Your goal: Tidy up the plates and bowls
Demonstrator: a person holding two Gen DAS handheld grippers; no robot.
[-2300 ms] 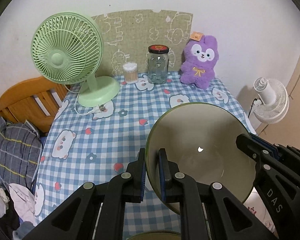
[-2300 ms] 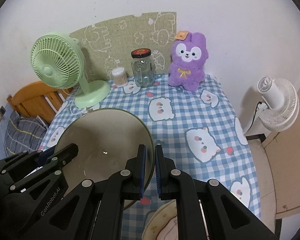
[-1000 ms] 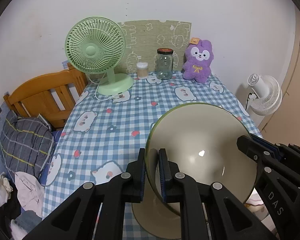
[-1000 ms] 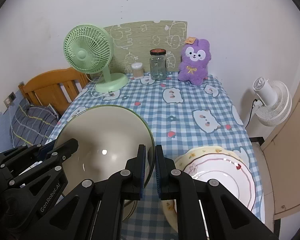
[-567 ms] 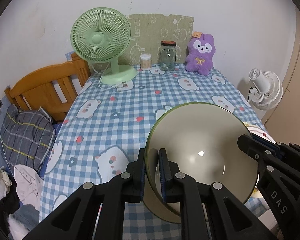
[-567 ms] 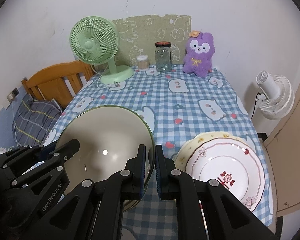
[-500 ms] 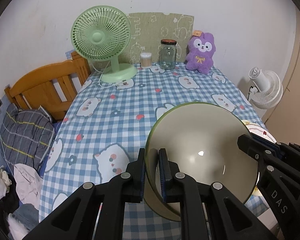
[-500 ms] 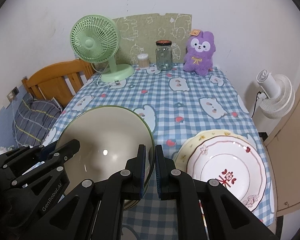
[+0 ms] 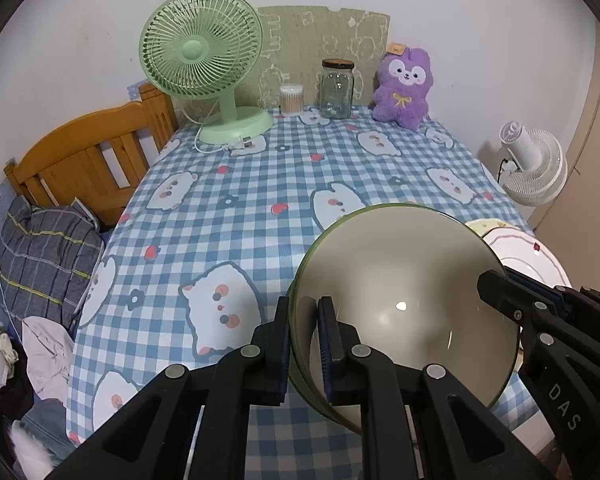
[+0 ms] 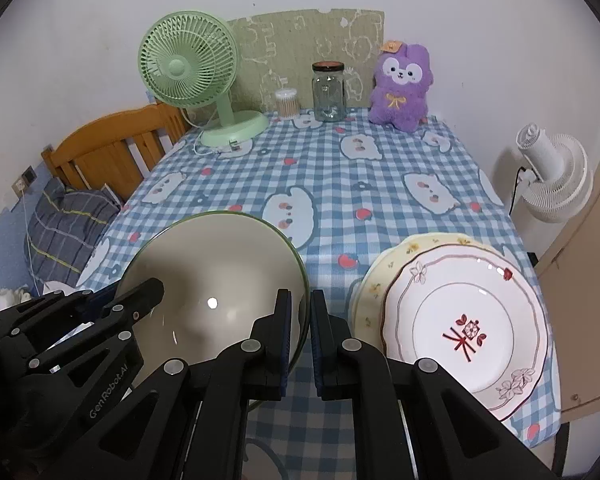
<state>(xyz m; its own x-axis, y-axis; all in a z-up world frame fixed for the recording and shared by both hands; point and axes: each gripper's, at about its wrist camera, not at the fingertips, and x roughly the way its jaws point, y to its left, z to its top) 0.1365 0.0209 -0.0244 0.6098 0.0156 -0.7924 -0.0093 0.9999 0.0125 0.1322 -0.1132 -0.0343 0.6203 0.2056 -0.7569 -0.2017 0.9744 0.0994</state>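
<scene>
Both grippers, left (image 9: 303,340) and right (image 10: 310,336), have sunk toward the table (image 10: 380,168), each pinching opposite rims of 1 bowl (image 10: 220,276) to keep it level, probably just clear of the cloth, beside 2 stacked plates (image 10: 460,320).

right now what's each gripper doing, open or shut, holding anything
Left gripper: shut on the left rim of the green-edged bowl.
Right gripper: shut on the same bowl's right rim.

Open checked worktop (image 10: 340,184) spans the middle; stacked plates (image 10: 460,320) fill its near right, green fan (image 10: 192,68), jar (image 10: 329,92) and plush (image 10: 400,88) line the back
</scene>
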